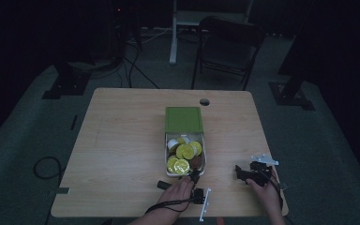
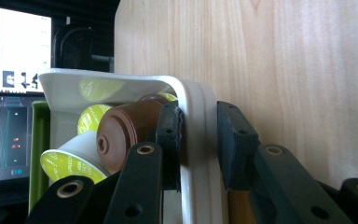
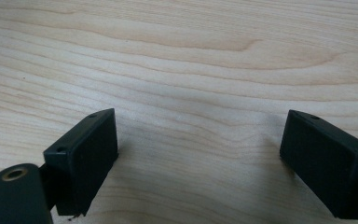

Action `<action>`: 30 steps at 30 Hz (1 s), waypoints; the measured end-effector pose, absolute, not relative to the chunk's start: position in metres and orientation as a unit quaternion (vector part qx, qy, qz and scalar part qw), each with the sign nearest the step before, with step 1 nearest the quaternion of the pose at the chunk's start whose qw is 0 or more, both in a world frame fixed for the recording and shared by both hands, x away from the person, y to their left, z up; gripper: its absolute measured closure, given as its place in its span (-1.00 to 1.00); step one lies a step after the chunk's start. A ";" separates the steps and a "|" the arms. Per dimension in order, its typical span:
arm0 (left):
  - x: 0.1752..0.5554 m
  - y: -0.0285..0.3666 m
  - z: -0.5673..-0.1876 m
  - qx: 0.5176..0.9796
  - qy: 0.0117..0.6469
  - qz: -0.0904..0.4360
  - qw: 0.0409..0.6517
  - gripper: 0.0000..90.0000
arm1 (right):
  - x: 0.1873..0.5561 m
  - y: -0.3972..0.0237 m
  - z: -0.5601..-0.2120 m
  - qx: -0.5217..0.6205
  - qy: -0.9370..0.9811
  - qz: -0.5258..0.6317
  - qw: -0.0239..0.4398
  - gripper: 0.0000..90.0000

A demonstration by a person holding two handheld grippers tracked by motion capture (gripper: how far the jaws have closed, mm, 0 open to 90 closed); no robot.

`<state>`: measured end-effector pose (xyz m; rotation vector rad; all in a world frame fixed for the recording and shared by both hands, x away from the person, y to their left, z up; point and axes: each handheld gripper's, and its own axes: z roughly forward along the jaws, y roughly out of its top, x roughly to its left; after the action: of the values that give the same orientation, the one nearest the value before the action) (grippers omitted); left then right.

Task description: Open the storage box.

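Observation:
A white box [image 1: 204, 157] full of coffee capsules with yellow-green foil lids [image 1: 182, 165] sits mid-table, its green lid [image 1: 183, 120] lying just behind it. My left gripper [image 1: 194, 177] is at the box's near edge, shut on its wall [image 2: 198, 116], with one jaw inside and one outside. In the left gripper view a brown capsule [image 2: 126, 135] and a yellow-lidded capsule [image 2: 65, 163] lie right beside the inner jaw. My right gripper [image 1: 241, 172] rests near the table's front right corner, open over bare wood [image 3: 200, 158] with nothing between its jaws.
The wooden table [image 1: 122, 140] has a cable hole [image 1: 204, 101] near its far edge. A folding chair [image 1: 227, 47] stands behind the table. A cable loop [image 1: 47, 166] lies on the floor at the left. A lit screen [image 2: 21, 93] shows beyond the box.

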<state>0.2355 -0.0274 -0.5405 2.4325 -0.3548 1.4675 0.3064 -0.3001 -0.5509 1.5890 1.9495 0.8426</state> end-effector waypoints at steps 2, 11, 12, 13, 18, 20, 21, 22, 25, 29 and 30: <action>0.234 -0.026 -0.541 0.842 -0.121 0.506 0.143 0.62 | 0.306 -0.300 -0.551 0.582 0.713 0.308 0.242 -0.76; 0.227 -0.023 -0.540 0.843 -0.120 0.503 0.147 0.62 | 0.306 -0.300 -0.551 0.581 0.713 0.308 0.242 -0.76; 0.226 -0.023 -0.540 0.843 -0.119 0.503 0.148 0.62 | 0.306 -0.300 -0.551 0.581 0.713 0.308 0.242 -0.76; 0.226 -0.023 -0.540 0.843 -0.120 0.503 0.147 0.62 | 0.306 -0.300 -0.551 0.581 0.713 0.308 0.242 -0.76; 0.225 -0.022 -0.540 0.843 -0.121 0.503 0.149 0.62 | 0.306 -0.300 -0.551 0.582 0.713 0.308 0.242 -0.76; 0.226 -0.023 -0.541 0.841 -0.124 0.504 0.149 0.62 | 0.306 -0.300 -0.551 0.581 0.713 0.308 0.242 -0.76; 0.226 -0.023 -0.541 0.841 -0.124 0.505 0.150 0.62 | 0.306 -0.300 -0.551 0.581 0.713 0.308 0.242 -0.76; 0.226 -0.023 -0.541 0.841 -0.124 0.505 0.150 0.62 | 0.306 -0.300 -0.551 0.581 0.713 0.308 0.242 -0.76; 0.226 -0.022 -0.541 0.843 -0.122 0.501 0.154 0.61 | 0.306 -0.300 -0.551 0.581 0.713 0.308 0.242 -0.76; 0.226 -0.020 -0.541 0.845 -0.126 0.496 0.156 0.49 | 0.306 -0.300 -0.551 0.582 0.713 0.308 0.242 -0.76; 0.225 -0.020 -0.541 0.845 -0.127 0.496 0.155 0.49 | 0.306 -0.300 -0.551 0.581 0.713 0.308 0.242 -0.76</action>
<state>0.2252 -0.0195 -0.5409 2.4197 -0.3649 1.4218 0.3064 -0.3001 -0.5509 1.5894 1.9492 0.8433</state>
